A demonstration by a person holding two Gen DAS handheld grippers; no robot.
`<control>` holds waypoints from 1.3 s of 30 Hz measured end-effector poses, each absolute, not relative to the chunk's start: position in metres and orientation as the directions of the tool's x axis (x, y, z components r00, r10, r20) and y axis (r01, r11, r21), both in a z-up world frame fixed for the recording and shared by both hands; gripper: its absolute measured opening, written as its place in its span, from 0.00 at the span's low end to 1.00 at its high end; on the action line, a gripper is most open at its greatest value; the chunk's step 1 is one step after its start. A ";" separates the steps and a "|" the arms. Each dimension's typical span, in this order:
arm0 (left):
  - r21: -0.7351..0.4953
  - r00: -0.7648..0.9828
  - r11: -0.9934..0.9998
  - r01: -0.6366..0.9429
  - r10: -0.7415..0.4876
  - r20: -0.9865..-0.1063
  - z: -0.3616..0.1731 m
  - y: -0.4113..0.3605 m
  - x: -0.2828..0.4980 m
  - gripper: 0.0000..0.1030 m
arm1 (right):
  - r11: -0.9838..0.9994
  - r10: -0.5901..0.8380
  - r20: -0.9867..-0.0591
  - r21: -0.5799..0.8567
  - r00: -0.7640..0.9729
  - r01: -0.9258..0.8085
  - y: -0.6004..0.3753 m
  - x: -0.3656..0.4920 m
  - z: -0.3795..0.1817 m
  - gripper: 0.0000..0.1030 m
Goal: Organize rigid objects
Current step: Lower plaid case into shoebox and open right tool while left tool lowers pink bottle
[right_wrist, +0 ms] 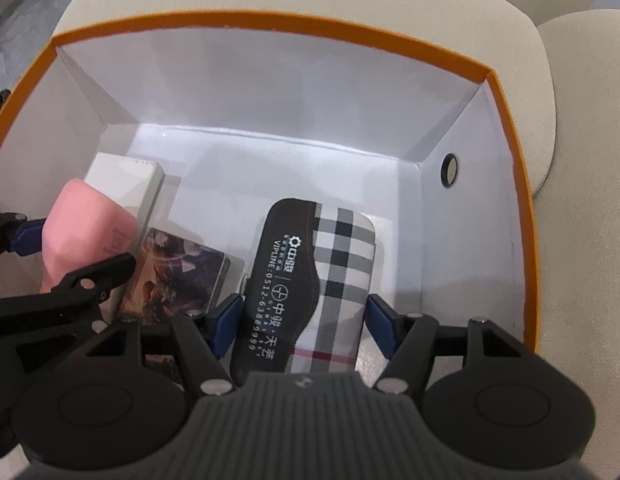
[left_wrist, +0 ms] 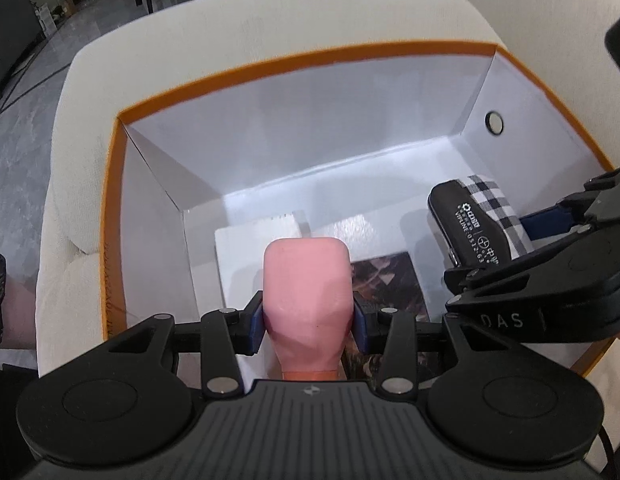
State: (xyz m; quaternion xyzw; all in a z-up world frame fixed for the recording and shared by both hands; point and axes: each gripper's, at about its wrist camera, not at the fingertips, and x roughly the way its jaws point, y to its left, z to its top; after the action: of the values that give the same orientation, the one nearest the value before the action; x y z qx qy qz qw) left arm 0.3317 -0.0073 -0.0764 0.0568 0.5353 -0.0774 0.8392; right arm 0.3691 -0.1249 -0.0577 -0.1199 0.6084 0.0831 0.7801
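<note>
An orange-rimmed box with white inner walls (left_wrist: 250,144) (right_wrist: 270,92) sits on a cream seat. My left gripper (left_wrist: 308,322) is shut on a pink rounded object (left_wrist: 308,276), held over the box's near left part; it also shows in the right wrist view (right_wrist: 86,220). My right gripper (right_wrist: 304,320) is shut on a black and plaid case (right_wrist: 310,276) with white print, held inside the box at the right; the case shows in the left wrist view (left_wrist: 477,220). A white flat box (right_wrist: 126,180) and a dark patterned box (right_wrist: 178,272) lie on the box floor.
The cream cushion (left_wrist: 270,28) surrounds the box, with a second cushion (right_wrist: 589,120) to the right. A round magnet (right_wrist: 449,170) is set in the box's right wall. Bare white floor (right_wrist: 270,168) lies at the box's far side. Grey room floor (left_wrist: 22,120) lies far left.
</note>
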 end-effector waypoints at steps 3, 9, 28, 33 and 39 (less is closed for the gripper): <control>0.020 0.418 0.981 0.195 -0.065 -0.906 -0.077 -0.008 0.330 0.47 | 0.960 -0.012 -0.972 -0.076 0.233 -0.269 -0.127 0.369 -0.060 0.65; 0.036 0.426 0.980 0.196 -0.052 -0.903 -0.078 -0.012 0.329 0.50 | 0.962 -0.010 -0.975 -0.070 0.223 -0.262 -0.126 0.370 -0.062 0.66; 0.038 0.470 0.980 0.194 -0.058 -0.881 -0.059 -0.009 0.318 0.60 | 0.969 -0.026 -0.959 -0.094 0.282 -0.229 -0.128 0.363 -0.039 0.71; 0.040 0.489 0.981 0.190 -0.059 -0.870 -0.047 -0.008 0.314 0.62 | 0.968 -0.023 -0.954 -0.096 0.298 -0.232 -0.129 0.359 -0.027 0.72; 0.049 0.511 0.980 0.191 -0.057 -0.858 -0.031 -0.005 0.305 0.62 | 0.967 -0.018 -0.947 -0.098 0.320 -0.236 -0.128 0.351 -0.012 0.73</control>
State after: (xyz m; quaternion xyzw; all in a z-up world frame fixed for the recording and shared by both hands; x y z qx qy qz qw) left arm 0.3052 -0.0051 -0.0315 0.0684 0.4894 -0.0715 0.8665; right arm 0.3509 -0.1280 -0.0123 -0.1097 0.5790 0.0678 0.8051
